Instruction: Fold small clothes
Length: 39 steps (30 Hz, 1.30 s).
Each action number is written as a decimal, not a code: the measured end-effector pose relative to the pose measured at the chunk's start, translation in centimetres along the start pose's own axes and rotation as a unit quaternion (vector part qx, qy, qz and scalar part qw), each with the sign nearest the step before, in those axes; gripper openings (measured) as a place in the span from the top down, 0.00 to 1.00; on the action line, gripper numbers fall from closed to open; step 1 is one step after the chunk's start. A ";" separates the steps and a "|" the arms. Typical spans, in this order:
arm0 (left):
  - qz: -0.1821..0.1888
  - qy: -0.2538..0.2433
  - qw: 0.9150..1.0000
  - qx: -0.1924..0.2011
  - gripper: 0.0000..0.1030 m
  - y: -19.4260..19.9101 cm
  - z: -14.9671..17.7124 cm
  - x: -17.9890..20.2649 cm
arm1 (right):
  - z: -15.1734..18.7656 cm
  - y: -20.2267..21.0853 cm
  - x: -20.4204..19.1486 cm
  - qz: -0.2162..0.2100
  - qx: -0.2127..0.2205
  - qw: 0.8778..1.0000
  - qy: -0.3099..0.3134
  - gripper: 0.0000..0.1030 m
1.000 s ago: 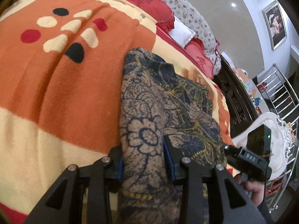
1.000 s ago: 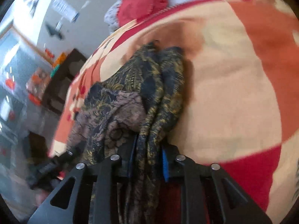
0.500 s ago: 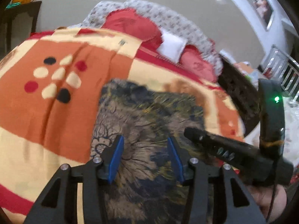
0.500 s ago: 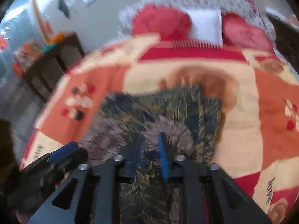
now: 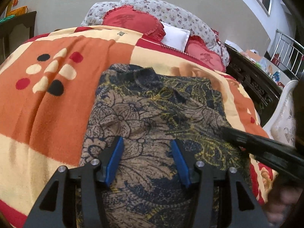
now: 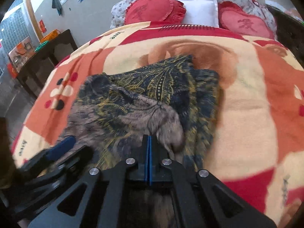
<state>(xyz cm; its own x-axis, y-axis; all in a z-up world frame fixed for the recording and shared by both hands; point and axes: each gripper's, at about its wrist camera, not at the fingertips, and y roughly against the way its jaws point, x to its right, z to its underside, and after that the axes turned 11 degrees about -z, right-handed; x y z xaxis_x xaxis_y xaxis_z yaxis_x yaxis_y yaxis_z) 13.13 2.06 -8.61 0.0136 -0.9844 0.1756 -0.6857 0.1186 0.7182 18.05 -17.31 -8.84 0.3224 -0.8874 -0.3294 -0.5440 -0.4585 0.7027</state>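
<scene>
A dark blue, tan and yellow floral garment (image 5: 152,117) lies folded on the orange, cream and red blanket (image 5: 57,104); it also shows in the right wrist view (image 6: 152,98). My left gripper (image 5: 147,144) is open, its blue pads (image 5: 115,159) apart just over the garment's near part, holding nothing. My right gripper (image 6: 148,142) has its blue pads pressed together at the garment's near edge; no cloth shows between them. The right gripper's body shows in the left wrist view (image 5: 262,148), and the left gripper's in the right wrist view (image 6: 57,152).
Red heart cushions (image 5: 133,20), a white pillow (image 6: 199,11) and a floral bolster (image 5: 171,13) lie at the bed's head. A dark wooden table (image 6: 47,51) stands to the left, dark carved furniture (image 5: 252,79) and a white chair (image 5: 283,117) to the right.
Both grippers let go of the garment: the left opened wide, the right closed empty. The garment went from hanging bunched in the jaws to lying spread on the blanket.
</scene>
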 end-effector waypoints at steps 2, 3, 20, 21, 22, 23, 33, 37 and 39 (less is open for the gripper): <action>0.001 0.000 1.000 0.000 0.47 0.1 0.1 -0.2 | 1.5 3.1 -2.0 0.012 0.012 0.999 0.039 0.90; -0.002 -0.002 1.000 0.001 0.47 0.1 0.1 -0.1 | 3.0 4.3 -2.8 0.020 0.003 0.998 0.060 0.88; -0.019 -0.016 1.000 0.002 0.47 0.1 0.2 0.5 | 9.9 3.5 -2.6 0.032 0.019 0.994 0.099 0.87; -0.020 -0.016 1.000 0.002 0.47 0.1 0.2 0.5 | 9.9 3.5 -2.6 0.034 0.019 0.994 0.100 0.87; -0.019 -0.016 1.000 0.002 0.47 0.2 0.2 0.5 | 9.9 3.6 -2.6 0.037 0.019 0.994 0.103 0.87; -0.018 -0.015 1.000 0.002 0.47 0.2 0.2 0.5 | 9.9 3.5 -2.6 0.038 0.019 0.994 0.104 0.87; -0.014 -0.012 1.000 0.002 0.46 0.2 0.1 0.5 | 9.8 3.5 -2.2 0.022 0.021 0.995 0.091 0.87; -0.014 -0.012 1.000 0.003 0.46 0.3 0.1 0.4 | 9.8 3.6 -2.4 0.025 0.021 0.995 0.092 0.87; -0.013 -0.011 1.000 0.003 0.46 0.3 0.1 0.5 | 9.9 3.6 -2.4 0.031 0.021 0.995 0.096 0.87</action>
<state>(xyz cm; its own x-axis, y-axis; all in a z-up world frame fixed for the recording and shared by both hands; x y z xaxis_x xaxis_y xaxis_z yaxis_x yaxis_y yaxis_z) 12.86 1.58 -8.41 0.0155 -0.9898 0.1415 -0.6895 0.0919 0.7184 7.70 -17.26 -11.75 0.4275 -0.8904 -0.1565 -0.5977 -0.4083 0.6900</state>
